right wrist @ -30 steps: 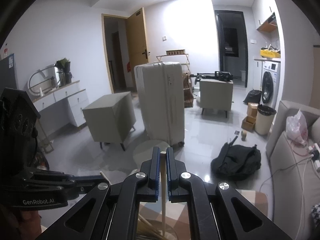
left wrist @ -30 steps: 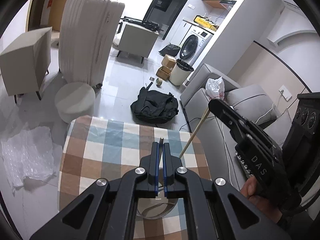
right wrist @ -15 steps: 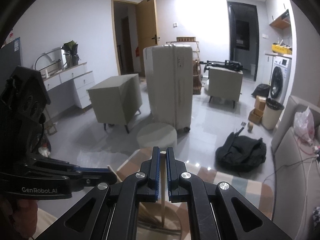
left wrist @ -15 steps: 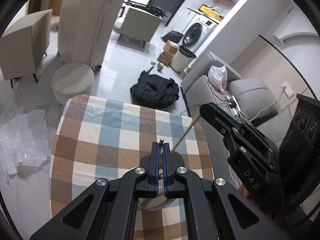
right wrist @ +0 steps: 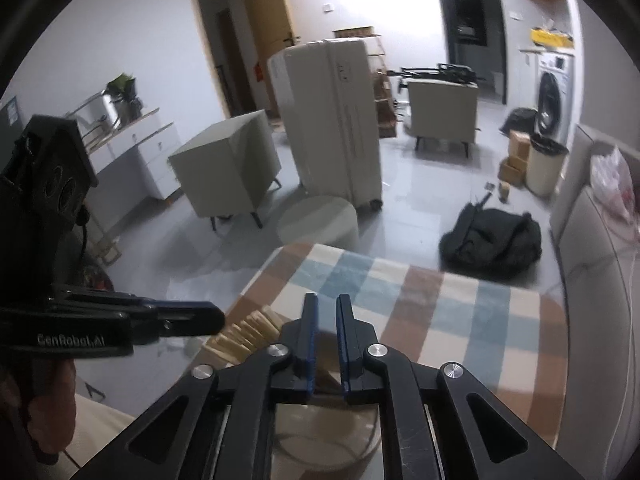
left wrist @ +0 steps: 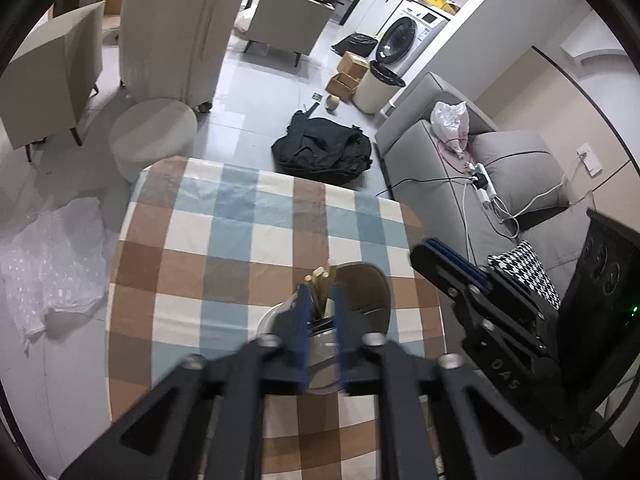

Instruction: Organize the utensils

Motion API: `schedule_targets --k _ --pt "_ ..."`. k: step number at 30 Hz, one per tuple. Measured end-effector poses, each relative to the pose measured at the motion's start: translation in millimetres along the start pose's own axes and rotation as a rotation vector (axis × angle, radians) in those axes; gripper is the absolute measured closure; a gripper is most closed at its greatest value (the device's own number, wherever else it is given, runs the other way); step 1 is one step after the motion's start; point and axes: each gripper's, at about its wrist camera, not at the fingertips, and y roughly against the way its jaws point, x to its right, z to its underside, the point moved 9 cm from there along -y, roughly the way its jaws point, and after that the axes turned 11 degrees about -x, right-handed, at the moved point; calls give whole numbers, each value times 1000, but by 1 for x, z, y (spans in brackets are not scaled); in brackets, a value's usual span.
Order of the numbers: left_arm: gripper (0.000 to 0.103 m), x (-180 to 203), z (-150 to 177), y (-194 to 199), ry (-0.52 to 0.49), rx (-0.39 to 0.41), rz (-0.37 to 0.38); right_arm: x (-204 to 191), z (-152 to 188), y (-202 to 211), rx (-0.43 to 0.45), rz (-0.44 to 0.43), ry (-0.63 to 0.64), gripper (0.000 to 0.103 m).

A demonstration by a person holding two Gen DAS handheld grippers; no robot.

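A round metal utensil holder [left wrist: 362, 280] stands on the checked tablecloth [left wrist: 224, 240], with several wooden chopsticks [left wrist: 318, 276] standing in it. My left gripper [left wrist: 320, 312] hovers right over the holder, its blue pads a small gap apart, with the chopstick tops showing between them. My right gripper [right wrist: 327, 320] is open and empty above the same holder [right wrist: 328, 440], whose rim shows below its fingers. The chopstick tops [right wrist: 244, 334] fan out to its left in the right wrist view. Each gripper shows in the other's view, the right one [left wrist: 444, 258] and the left one [right wrist: 192, 316].
The table's far edge [left wrist: 260, 168] drops to a tiled floor with a black bag [left wrist: 320, 148], a round stool [left wrist: 154, 136] and a white suitcase [right wrist: 336, 128]. A grey sofa [left wrist: 460, 184] runs along the right side.
Both grippers have opened and let go of their chopsticks, which now stand in the holder. Both have dropped closer over the holder.
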Motion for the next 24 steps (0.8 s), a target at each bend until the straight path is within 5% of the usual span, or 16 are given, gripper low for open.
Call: schedule_targets --k 2,8,24 --pt "64 -1 1 9 6 36 -17 7 5 8 13 1 -37 82" --pt "46 2 6 31 -5 122 -87 20 14 35 53 -2 -137 71" --pt "27 21 32 78 -66 262 -210 -4 40 118 199 -2 -159 40"
